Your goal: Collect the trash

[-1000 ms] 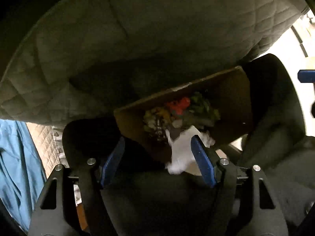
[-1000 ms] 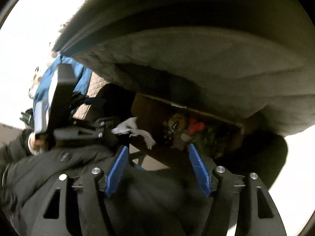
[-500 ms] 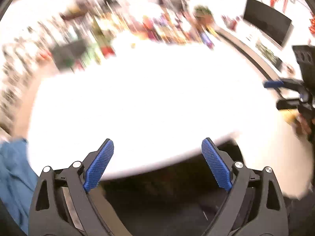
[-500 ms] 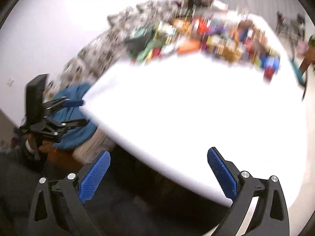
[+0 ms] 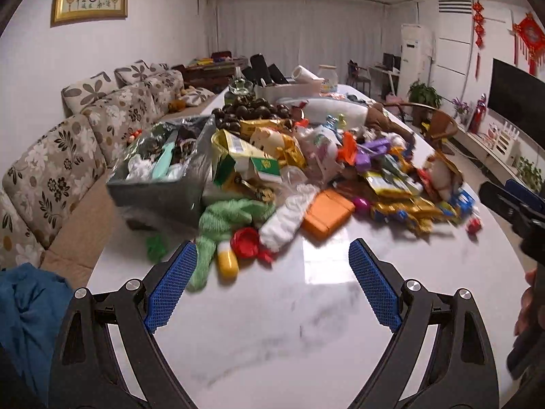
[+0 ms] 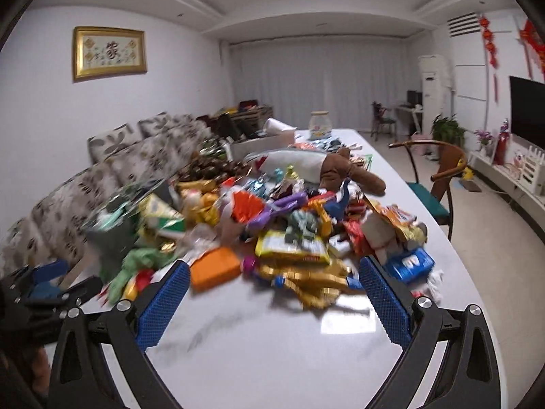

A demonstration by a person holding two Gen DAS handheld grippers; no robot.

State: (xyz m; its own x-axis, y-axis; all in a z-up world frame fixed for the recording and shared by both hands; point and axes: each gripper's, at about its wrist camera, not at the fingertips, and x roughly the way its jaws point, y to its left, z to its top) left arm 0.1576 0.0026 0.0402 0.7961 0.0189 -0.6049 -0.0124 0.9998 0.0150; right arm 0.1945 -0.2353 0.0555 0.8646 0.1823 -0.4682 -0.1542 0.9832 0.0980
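Note:
A heap of wrappers and packets (image 5: pixel 340 156) covers the middle of the white marble table (image 5: pixel 306 334). At its near edge lie a green cloth (image 5: pixel 231 216), a red piece (image 5: pixel 245 237), a yellow capsule (image 5: pixel 227 263), a white wad (image 5: pixel 286 221) and an orange box (image 5: pixel 327 214). My left gripper (image 5: pixel 272 250) hovers open and empty just short of these. My right gripper (image 6: pixel 274 266) is open and empty before the orange box (image 6: pixel 214 267) and gold wrappers (image 6: pixel 306 277). Each gripper shows at the edge of the other's view: the right gripper (image 5: pixel 504 191) and the left gripper (image 6: pixel 64 279).
A grey bin with a plastic liner (image 5: pixel 160 184) stands at the table's left, full of scraps. A floral sofa (image 5: pixel 68 156) runs along the left side and a blue cloth (image 5: pixel 24 306) lies near left. A wooden chair (image 6: pixel 439 177) stands at the right.
Both grippers rose from a cardboard box of scraps under the table to above the tabletop, facing the heap. Their jaws widened, and the white tissue once between the left jaws is gone.

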